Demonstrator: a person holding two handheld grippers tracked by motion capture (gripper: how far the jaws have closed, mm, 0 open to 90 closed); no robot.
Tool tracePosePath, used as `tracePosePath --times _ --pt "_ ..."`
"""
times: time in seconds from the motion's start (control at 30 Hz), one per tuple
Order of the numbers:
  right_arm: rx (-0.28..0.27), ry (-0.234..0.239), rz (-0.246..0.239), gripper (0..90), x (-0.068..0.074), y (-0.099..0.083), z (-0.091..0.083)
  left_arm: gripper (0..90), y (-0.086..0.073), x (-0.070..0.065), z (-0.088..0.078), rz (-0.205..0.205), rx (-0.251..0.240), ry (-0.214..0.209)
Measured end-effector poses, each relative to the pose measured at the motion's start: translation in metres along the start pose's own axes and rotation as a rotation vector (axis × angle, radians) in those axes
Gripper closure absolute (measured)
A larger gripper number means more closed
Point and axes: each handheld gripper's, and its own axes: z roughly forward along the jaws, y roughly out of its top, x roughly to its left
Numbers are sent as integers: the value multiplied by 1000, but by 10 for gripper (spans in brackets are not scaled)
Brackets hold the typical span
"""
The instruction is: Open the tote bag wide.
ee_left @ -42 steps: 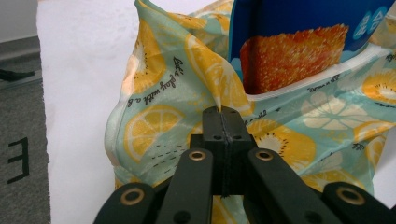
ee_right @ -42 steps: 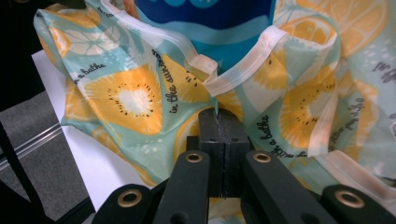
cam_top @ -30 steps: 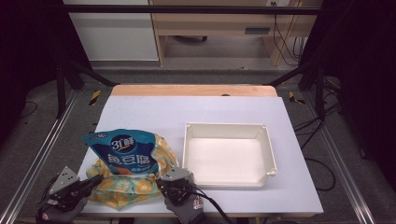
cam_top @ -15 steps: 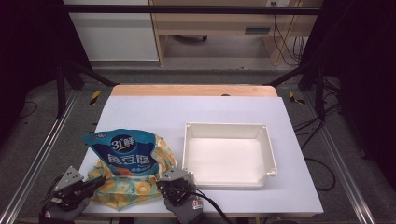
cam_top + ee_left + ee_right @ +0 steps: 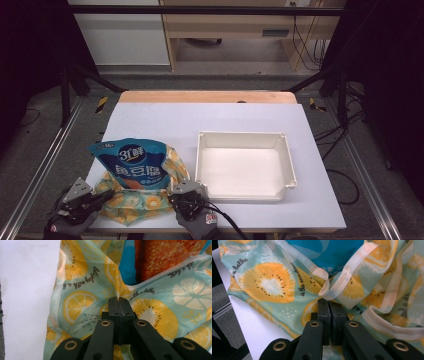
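left gripper point(image 5: 119, 300): at 7 o'clock on the tabletop point(image 5: 160, 122), jaws pressed together on a fold of the fruit-print bag point(image 5: 131, 205).
right gripper point(image 5: 329, 302): near 6 o'clock, jaws closed on the bag's pale hem.
bag: lay at the tabletop's 7 o'clock corner, mouth spread between both grippers.
blue packet point(image 5: 131, 162): stood inside the bag, upper half sticking out.
white tray point(image 5: 244, 166): sat empty at 4 o'clock, just beside the bag.
step: likely holding the bag open around the packet.
next move: probably called for pulling the fabric down evenly to free the packet.

high view overhead, facing forward; gripper views close, sharing the bag point(image 5: 131, 200)
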Motion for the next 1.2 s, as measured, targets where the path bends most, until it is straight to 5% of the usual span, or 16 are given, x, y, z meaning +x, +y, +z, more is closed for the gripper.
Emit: tracePosePath --times 0.2,0.7,0.93,1.2 --pt "-13 1 -10 838 2 0 -3 898 0 1 1 4 19 1" --pt "-200 36 -72 750 18 35 -53 899 0 0 2 -2 21 0" --pt "-177 17 -67 899 26 41 -28 897 1 1 2 -2 17 0" --pt "-80 -10 -45 900 21 22 0 888 1 1 2 -9 15 -5"
